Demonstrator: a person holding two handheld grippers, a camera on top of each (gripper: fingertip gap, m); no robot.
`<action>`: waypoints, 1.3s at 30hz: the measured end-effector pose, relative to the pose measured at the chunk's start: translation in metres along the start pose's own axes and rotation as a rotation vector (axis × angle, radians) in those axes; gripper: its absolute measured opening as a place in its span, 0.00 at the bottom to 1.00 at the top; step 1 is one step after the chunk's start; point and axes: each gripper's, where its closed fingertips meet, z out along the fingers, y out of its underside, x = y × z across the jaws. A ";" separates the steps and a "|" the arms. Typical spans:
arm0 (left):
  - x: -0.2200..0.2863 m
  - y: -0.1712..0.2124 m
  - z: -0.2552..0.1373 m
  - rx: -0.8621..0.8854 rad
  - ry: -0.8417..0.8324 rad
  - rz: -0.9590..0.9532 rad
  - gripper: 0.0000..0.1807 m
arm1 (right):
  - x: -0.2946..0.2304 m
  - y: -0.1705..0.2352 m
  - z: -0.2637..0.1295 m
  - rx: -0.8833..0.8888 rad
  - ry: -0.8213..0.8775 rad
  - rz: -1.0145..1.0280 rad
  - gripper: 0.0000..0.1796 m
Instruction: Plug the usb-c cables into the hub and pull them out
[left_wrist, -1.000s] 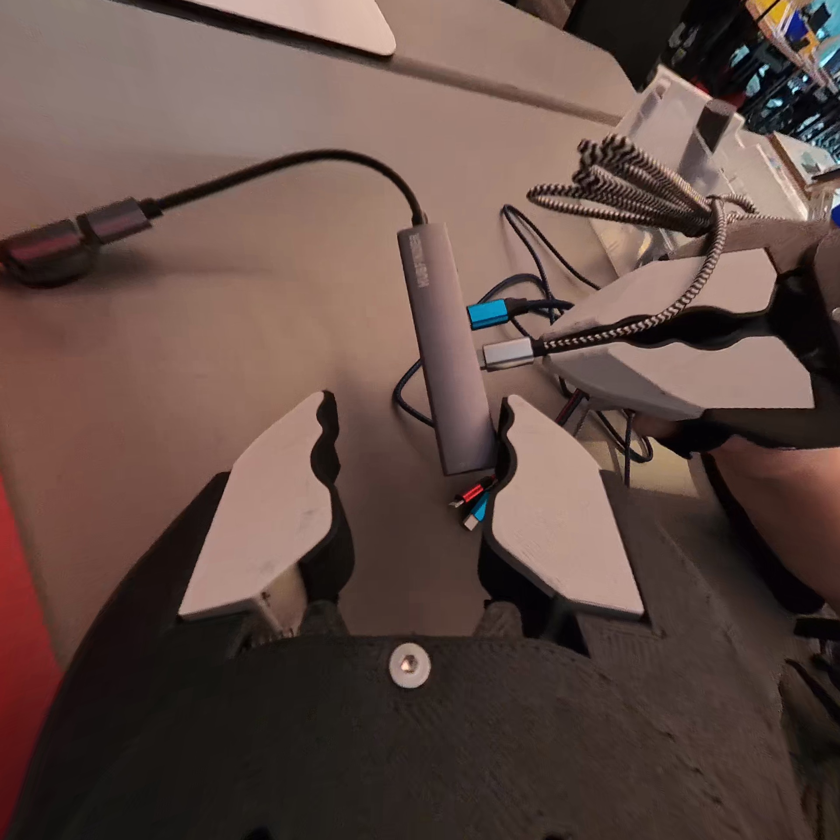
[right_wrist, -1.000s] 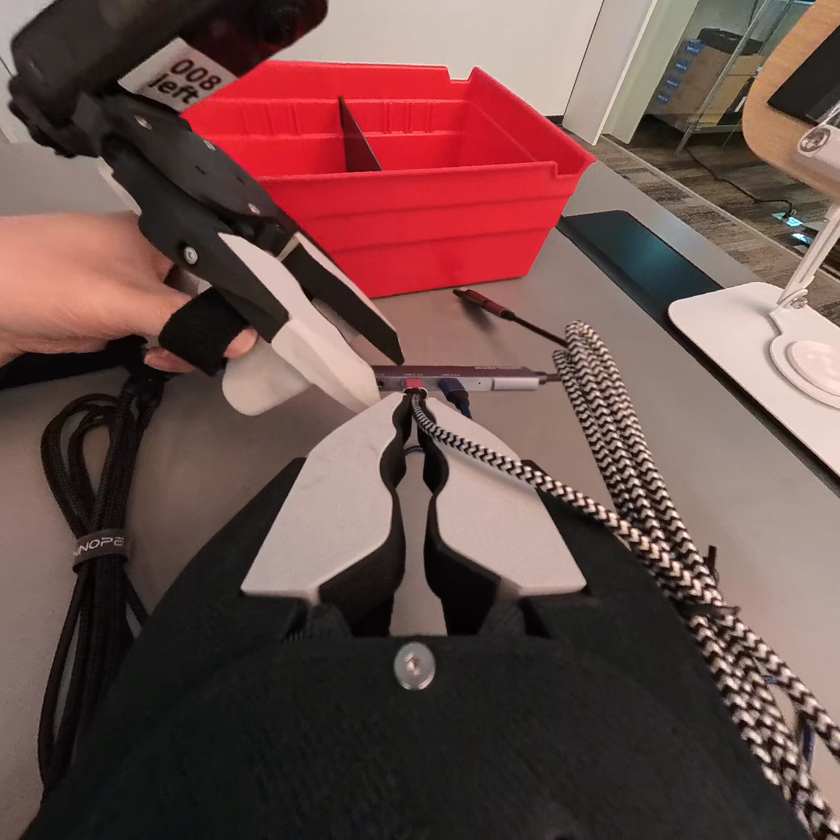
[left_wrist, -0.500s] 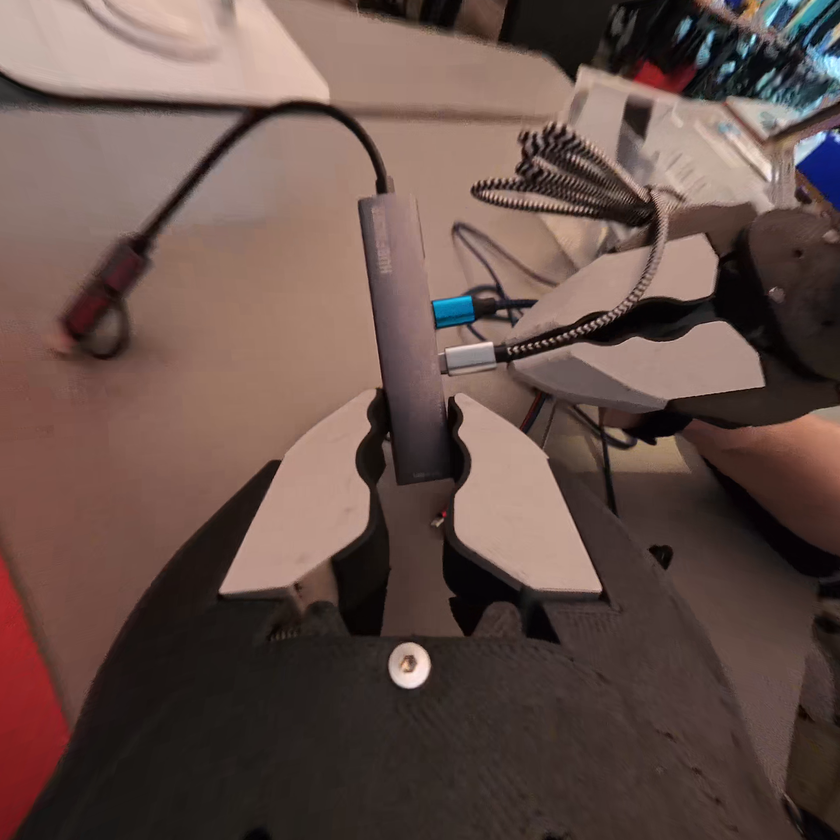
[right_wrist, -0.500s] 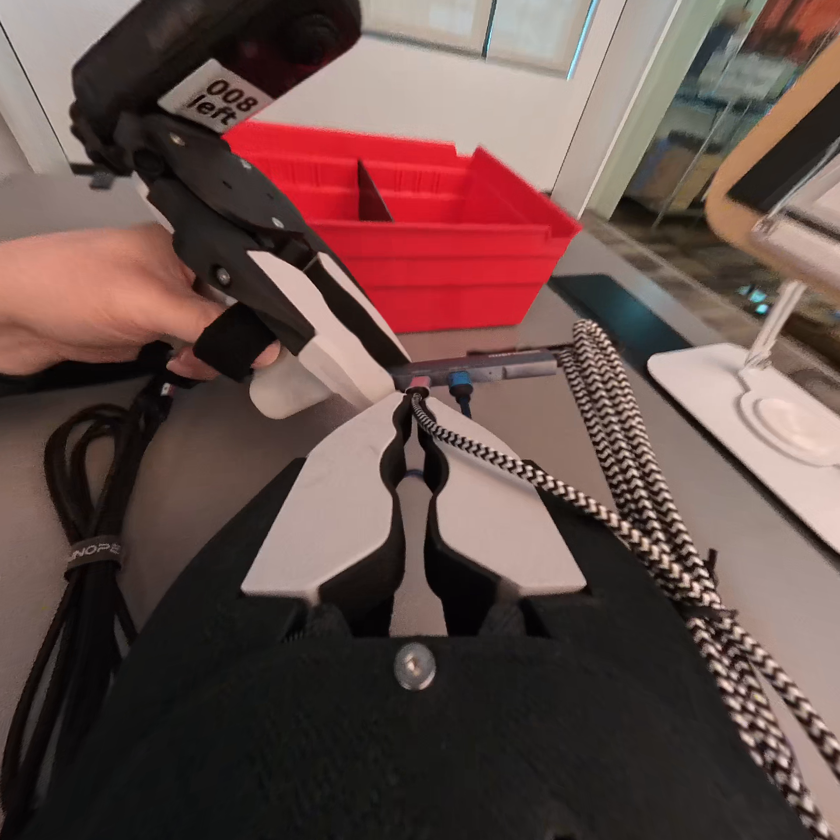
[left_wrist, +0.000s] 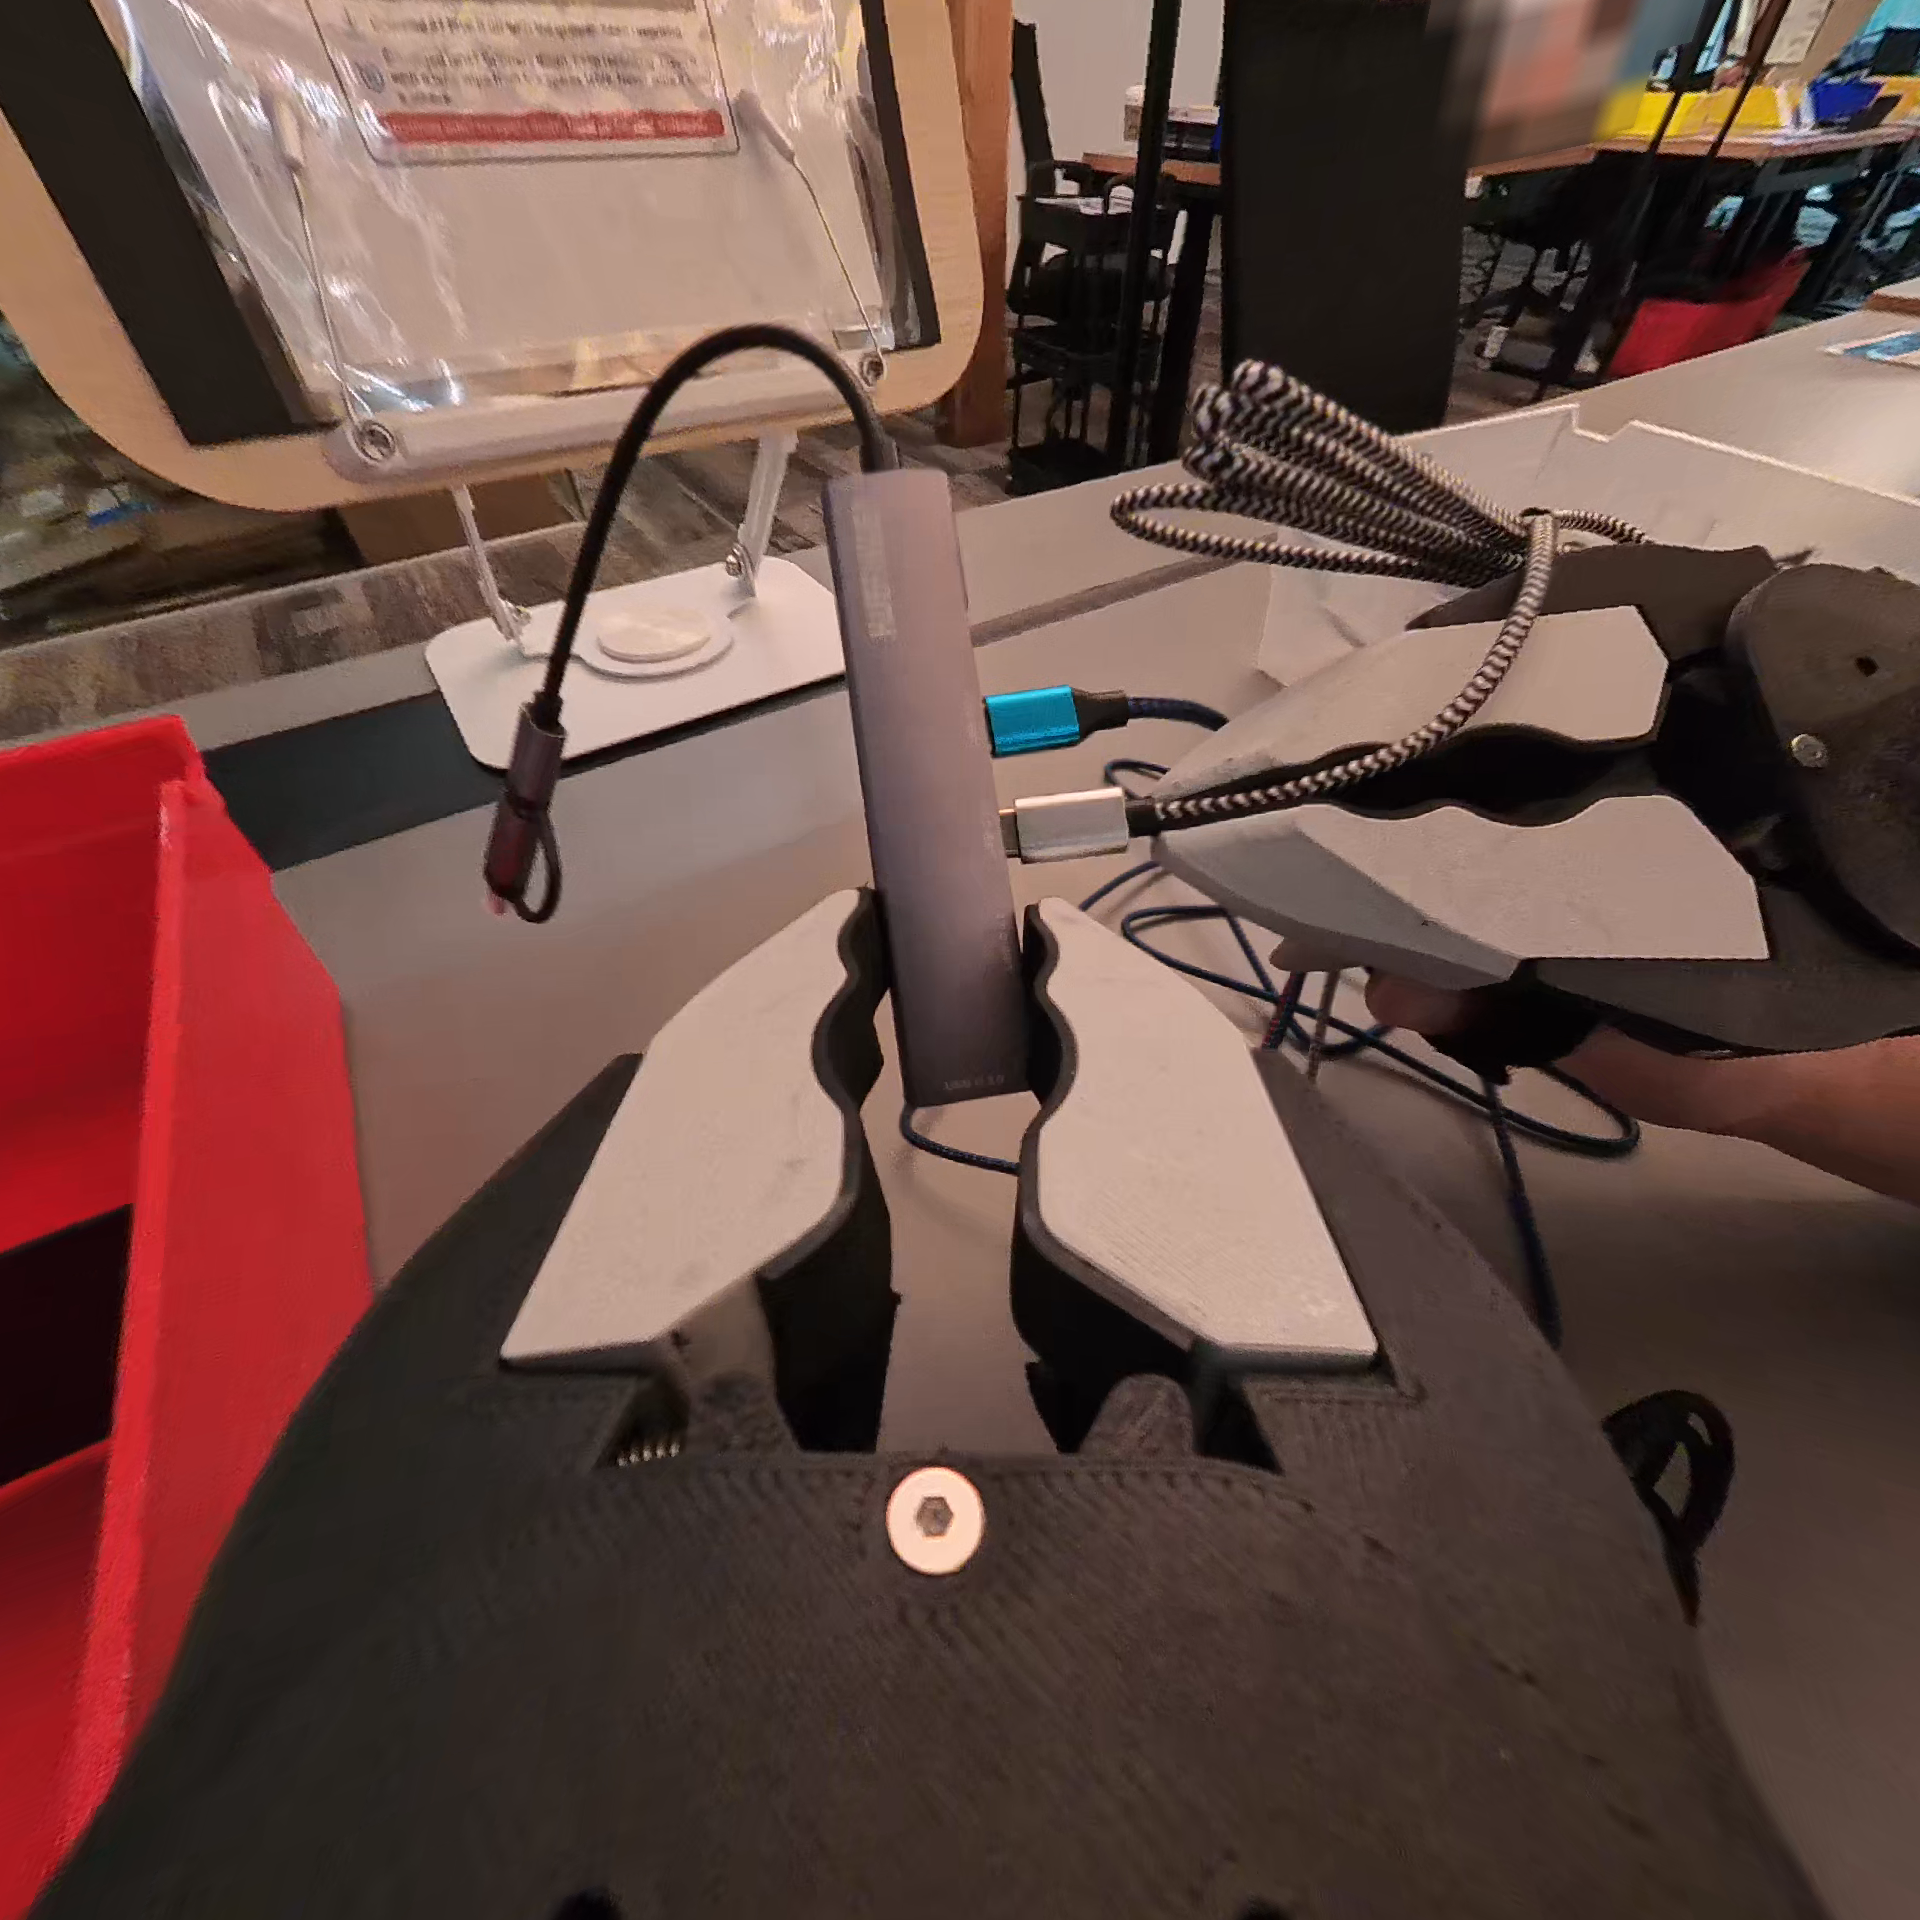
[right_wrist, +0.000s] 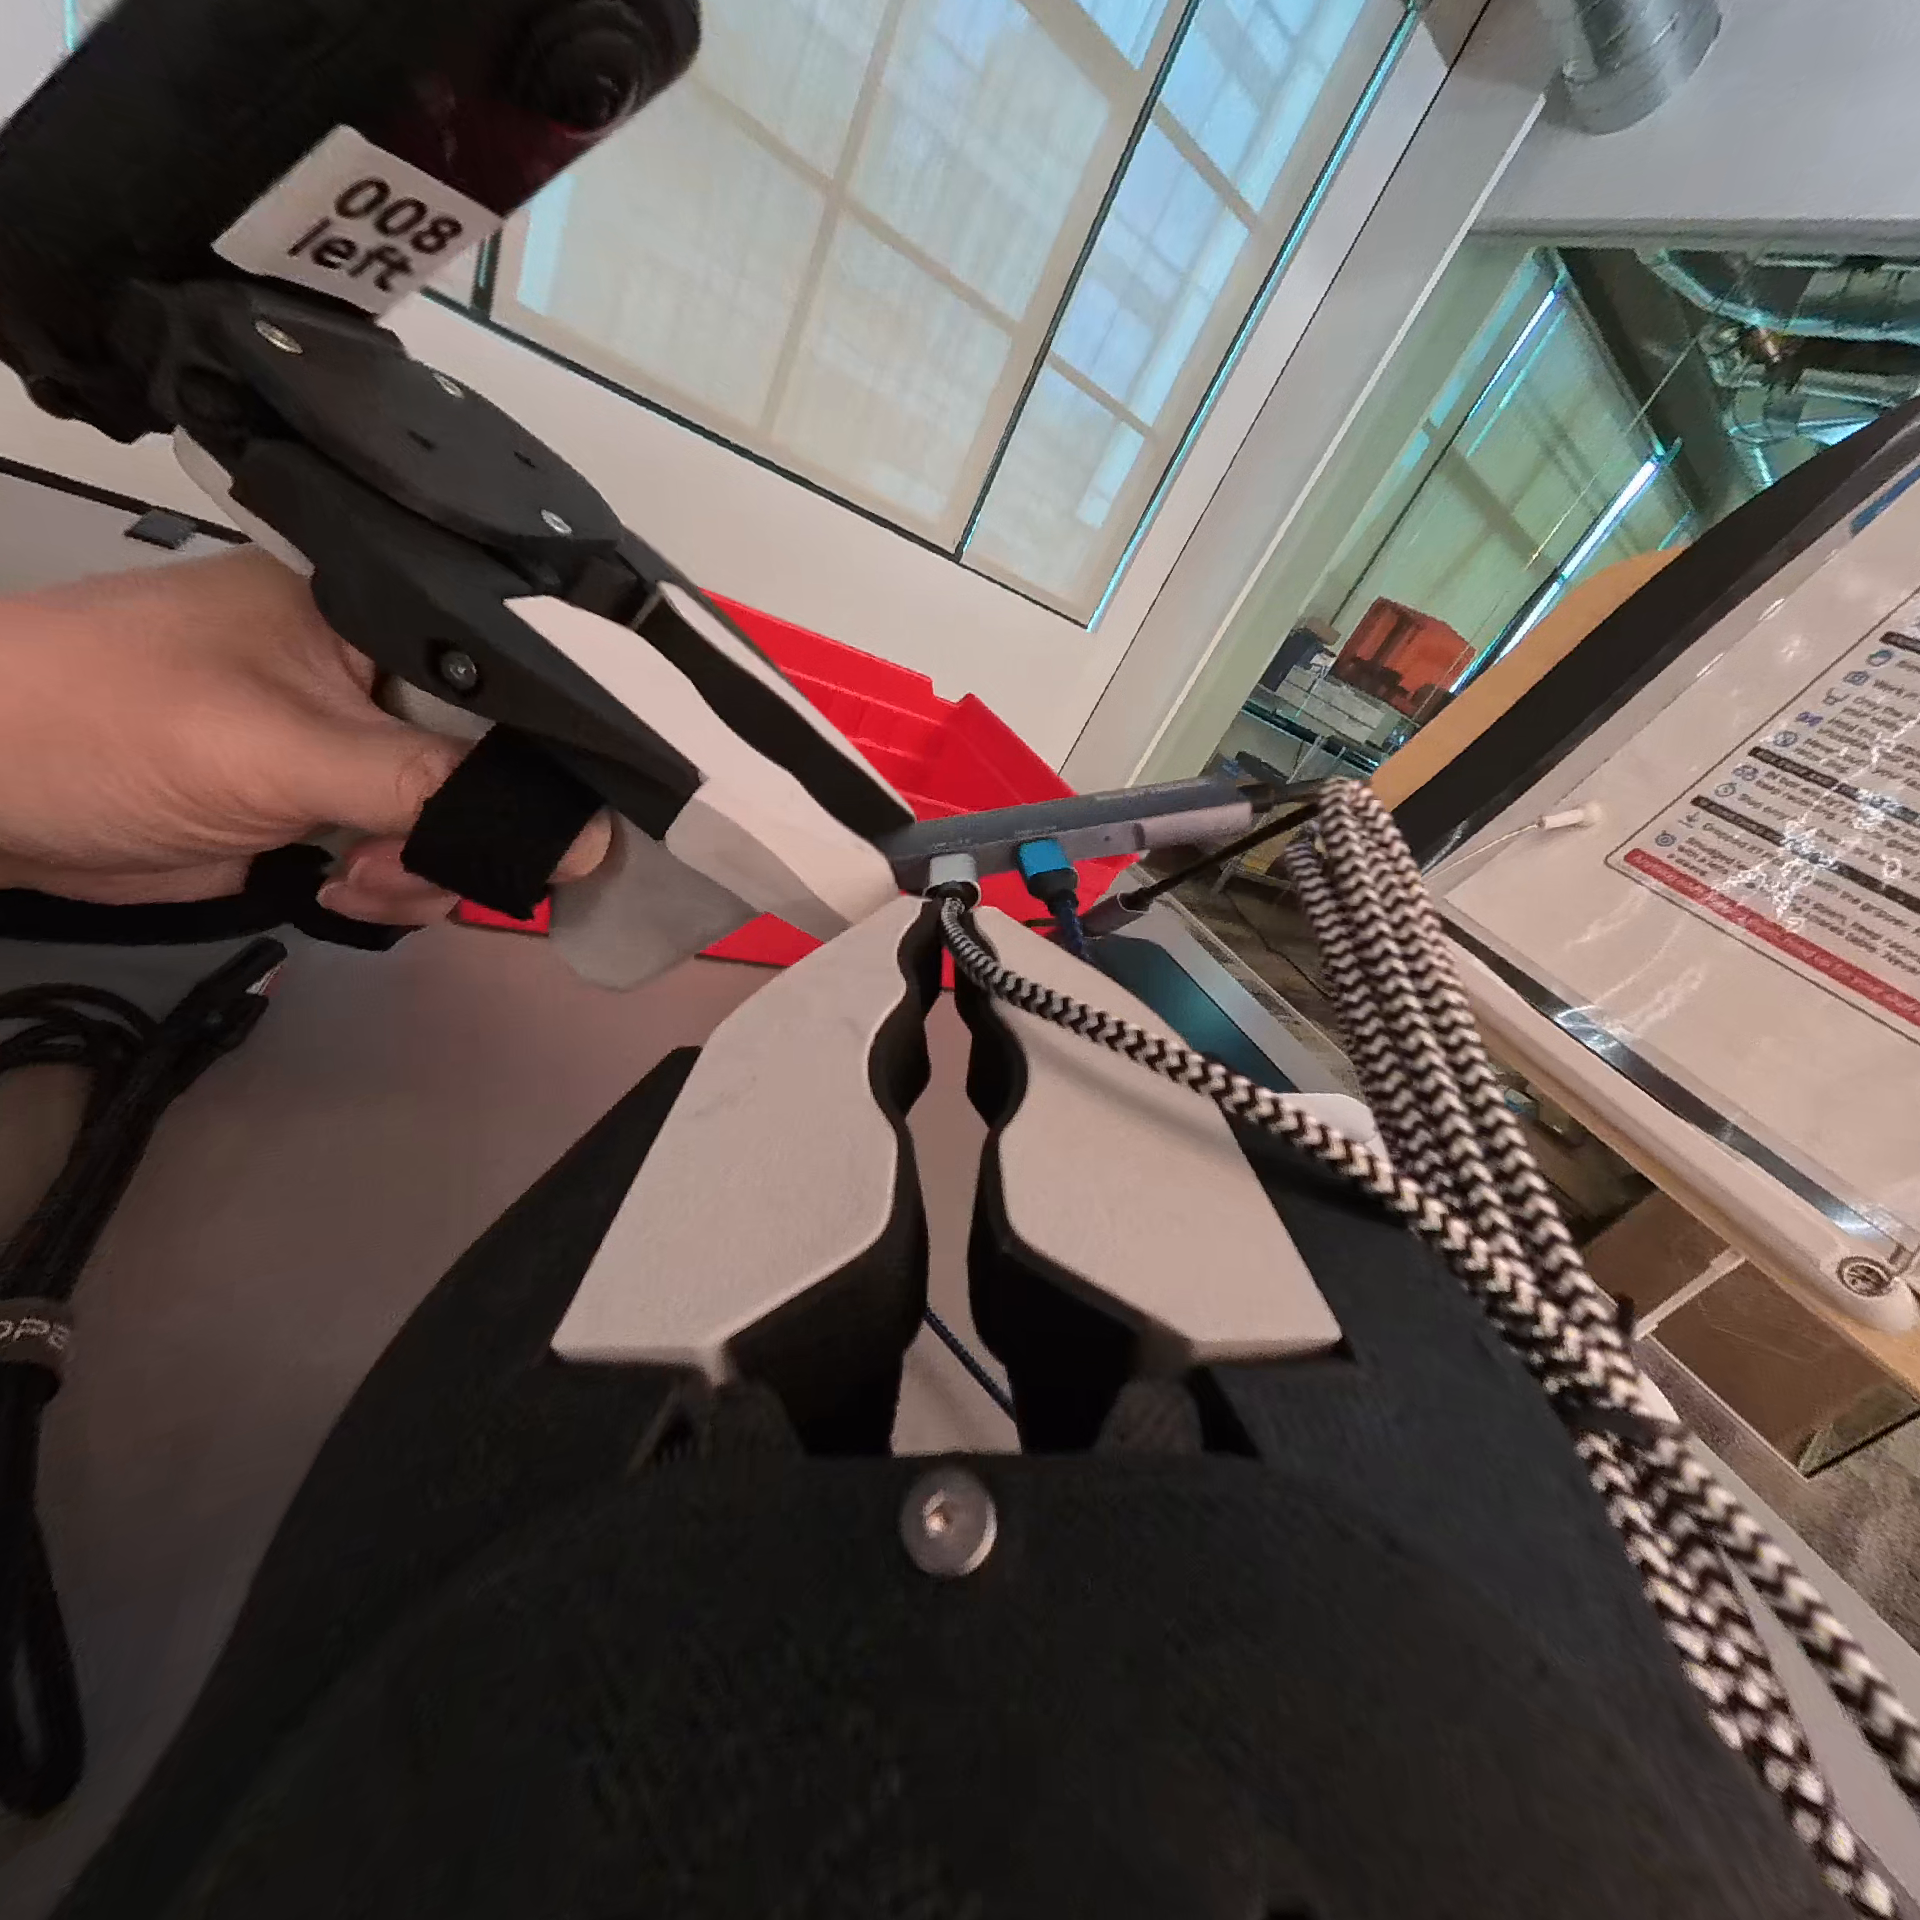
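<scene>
My left gripper is shut on the near end of the grey hub and holds it lifted off the table, its black lead dangling to the left. A blue plug and a silver plug sit in the hub's right side. My right gripper is shut on the black-and-white braided cable just behind the silver plug. The hub and blue plug also show in the right wrist view, with the left gripper's fingers on the hub's left end.
A red bin stands at the left. A sign holder on a white base stands behind the hub. A blue cable loops on the grey table. A black cable bundle lies at the left.
My left gripper closed on the hub's end and lifted it off the table, tilting it up. My right gripper rose along with it, still gripping the braided cable by the silver plug.
</scene>
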 end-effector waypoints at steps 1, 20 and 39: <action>0.000 0.001 0.000 -0.003 -0.008 0.011 0.13 | 0.000 0.000 0.000 -0.002 -0.001 -0.001 0.02; -0.001 0.009 -0.003 -0.043 -0.020 0.034 0.14 | -0.007 0.008 0.003 -0.047 -0.071 0.012 0.02; -0.046 0.042 0.005 -0.187 -0.176 -0.049 0.13 | -0.020 0.045 -0.002 -0.374 -0.332 0.075 0.10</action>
